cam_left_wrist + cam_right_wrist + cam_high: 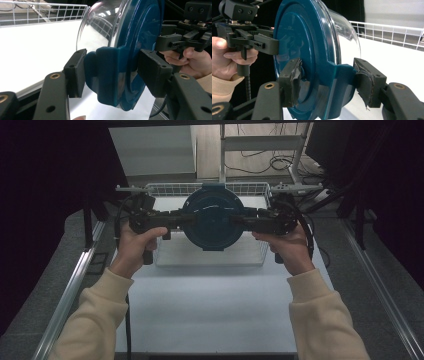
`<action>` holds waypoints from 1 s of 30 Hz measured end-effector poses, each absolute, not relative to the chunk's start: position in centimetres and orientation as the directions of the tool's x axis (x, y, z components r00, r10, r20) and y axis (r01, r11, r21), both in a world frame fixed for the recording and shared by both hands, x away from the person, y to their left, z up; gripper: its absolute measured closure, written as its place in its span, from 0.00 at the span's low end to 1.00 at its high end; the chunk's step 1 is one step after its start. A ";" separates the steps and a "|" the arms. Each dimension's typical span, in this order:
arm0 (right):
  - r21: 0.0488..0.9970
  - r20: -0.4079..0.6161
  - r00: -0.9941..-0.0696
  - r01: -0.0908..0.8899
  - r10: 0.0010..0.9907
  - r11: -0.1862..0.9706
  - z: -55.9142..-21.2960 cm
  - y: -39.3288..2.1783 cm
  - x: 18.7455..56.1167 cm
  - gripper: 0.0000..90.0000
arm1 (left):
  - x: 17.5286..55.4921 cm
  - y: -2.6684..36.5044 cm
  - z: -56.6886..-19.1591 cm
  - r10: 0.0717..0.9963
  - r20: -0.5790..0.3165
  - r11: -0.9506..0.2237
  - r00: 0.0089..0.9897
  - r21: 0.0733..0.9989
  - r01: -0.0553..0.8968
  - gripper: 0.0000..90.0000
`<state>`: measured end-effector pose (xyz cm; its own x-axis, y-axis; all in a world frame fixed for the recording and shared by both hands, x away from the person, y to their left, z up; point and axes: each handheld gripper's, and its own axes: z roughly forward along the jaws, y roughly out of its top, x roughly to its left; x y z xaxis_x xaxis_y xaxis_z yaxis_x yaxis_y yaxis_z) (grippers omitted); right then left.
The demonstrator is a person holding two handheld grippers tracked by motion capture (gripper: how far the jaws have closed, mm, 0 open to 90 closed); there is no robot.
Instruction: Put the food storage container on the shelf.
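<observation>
A round container (213, 219) with a dark blue lid (294, 37) and a clear bowl (100, 25) hangs in the air over the wire basket (165, 188), its lid turned toward the high view. My left gripper (182, 220) is shut on the lid's left latch tab (107, 75). From the opposite side, my right gripper (245, 222) is shut on the right latch tab (337, 75). Each gripper view also shows the other gripper, the right gripper (166, 42) and the left gripper (270, 46), pressed to the lid's far edge.
The white wire basket stands at the back of the white table (210, 310), its front wall (210, 262) just below the container. Metal rails (70, 290) run along both sides of the table. Cables (280, 162) and a frame lie behind the basket.
</observation>
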<state>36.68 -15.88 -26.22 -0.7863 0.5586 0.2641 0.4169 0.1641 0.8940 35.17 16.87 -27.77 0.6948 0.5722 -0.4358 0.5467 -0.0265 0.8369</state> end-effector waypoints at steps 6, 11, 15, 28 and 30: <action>0.891 0.263 -0.781 0.422 0.566 0.167 -25.8 -15.6 38.3 0.46 | 37.0 17.1 -27.7 0.562 -0.441 -0.026 0.700 0.836 0.547 0.46; 0.881 0.273 -0.767 0.441 0.581 0.169 -26.2 -15.6 39.7 0.46 | 39.2 17.1 -28.6 0.543 -0.469 -0.024 0.697 0.820 0.571 0.46; 0.871 0.289 -0.757 0.463 0.586 0.168 -26.8 -15.7 40.8 0.46 | 40.5 17.0 -29.4 0.542 -0.486 -0.020 0.686 0.808 0.588 0.46; 0.837 0.335 -0.724 0.522 0.603 0.162 -29.3 -15.5 44.4 0.45 | 44.0 17.2 -32.0 0.540 -0.541 -0.007 0.645 0.763 0.646 0.45; 0.836 0.356 -0.712 0.532 0.605 0.135 -29.6 -15.4 44.7 0.45 | 44.4 17.3 -32.2 0.532 -0.568 0.022 0.629 0.751 0.659 0.45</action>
<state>44.74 -15.37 -29.57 -0.7122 0.6051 0.3558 0.5323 0.1351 0.8357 44.36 17.35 -32.17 0.6287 0.5316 -0.5676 0.6594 0.0224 0.7514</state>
